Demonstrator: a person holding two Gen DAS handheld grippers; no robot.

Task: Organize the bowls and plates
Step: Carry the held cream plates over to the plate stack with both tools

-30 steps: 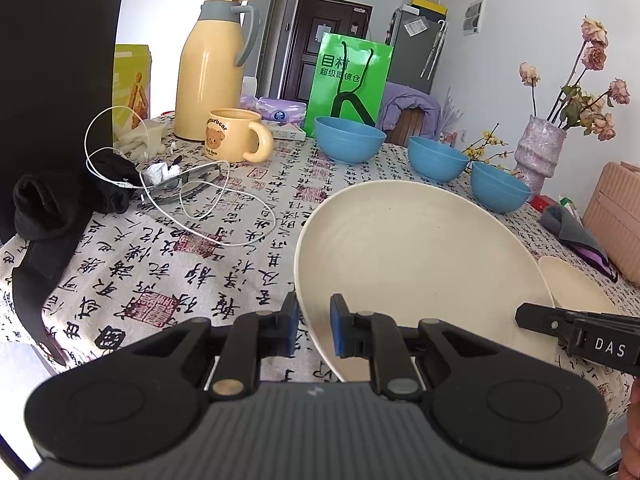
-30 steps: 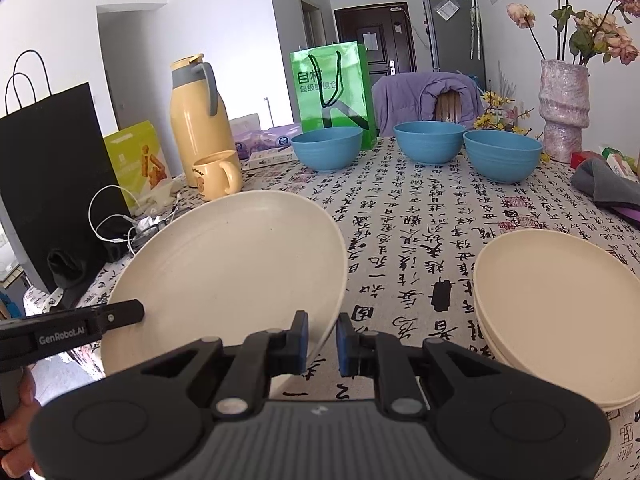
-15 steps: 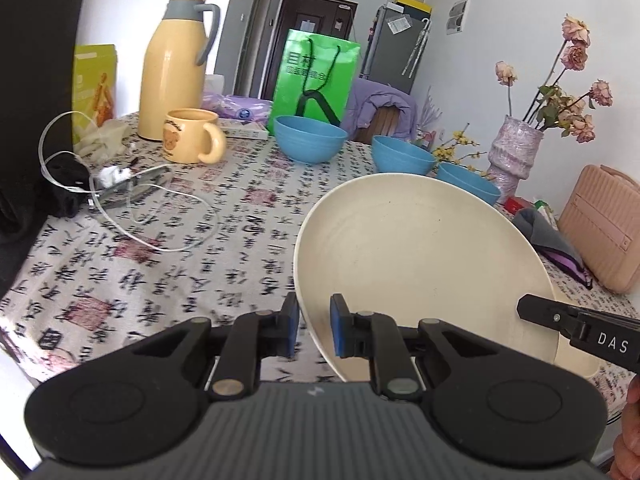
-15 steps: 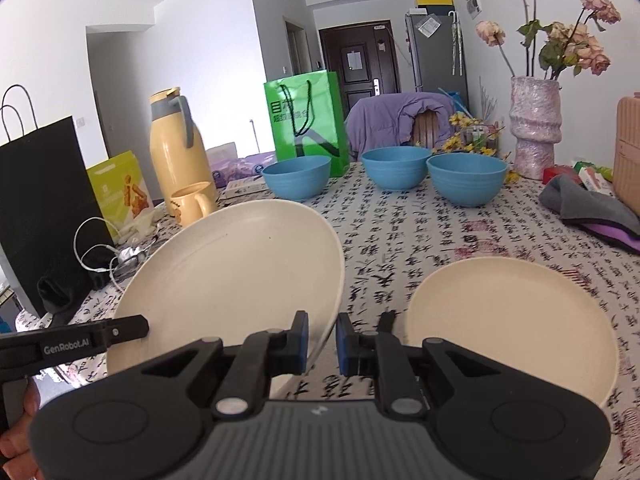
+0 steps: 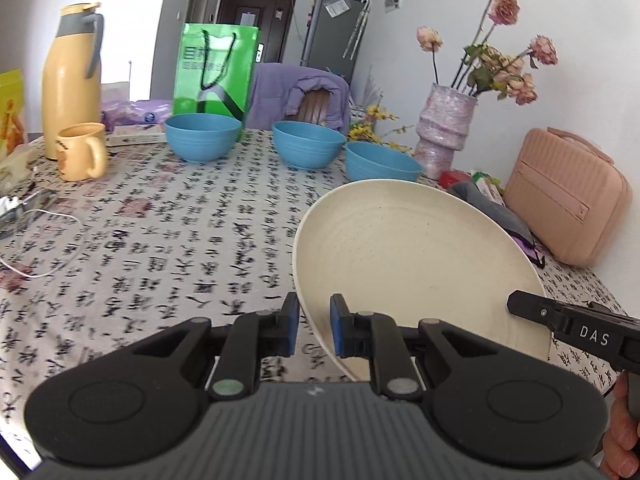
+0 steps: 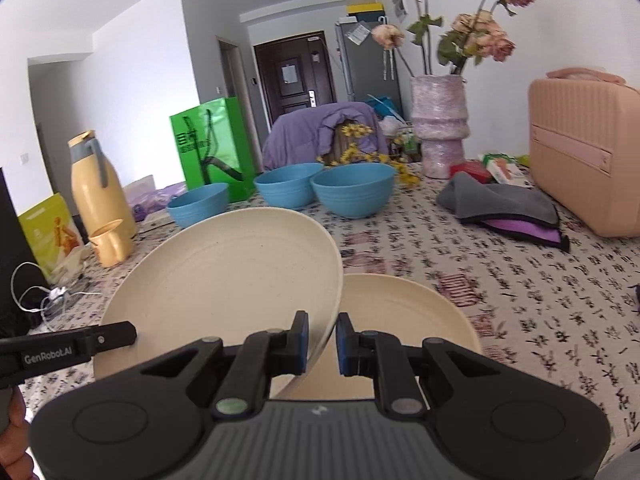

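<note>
Both grippers pinch one cream plate point(image 6: 224, 272) by opposite rims, airborne, tilted: left gripper point(image 5: 314, 326), right gripper point(image 6: 322, 338), jaws narrow. It hangs above a second plate point(image 6: 404, 312) on the tablecloth point(image 6: 520, 300). Likely light, stiff, slick; rim hold suits.

The left gripper point(image 5: 314, 330) had its jaws clamped on the near rim of a cream plate point(image 5: 416, 264), tilted above the counter point(image 5: 168, 248). Beyond the plate stood three blue bowls point(image 5: 308, 149) in a row, and the right gripper point(image 5: 576, 330) reached the plate's right edge.
</note>
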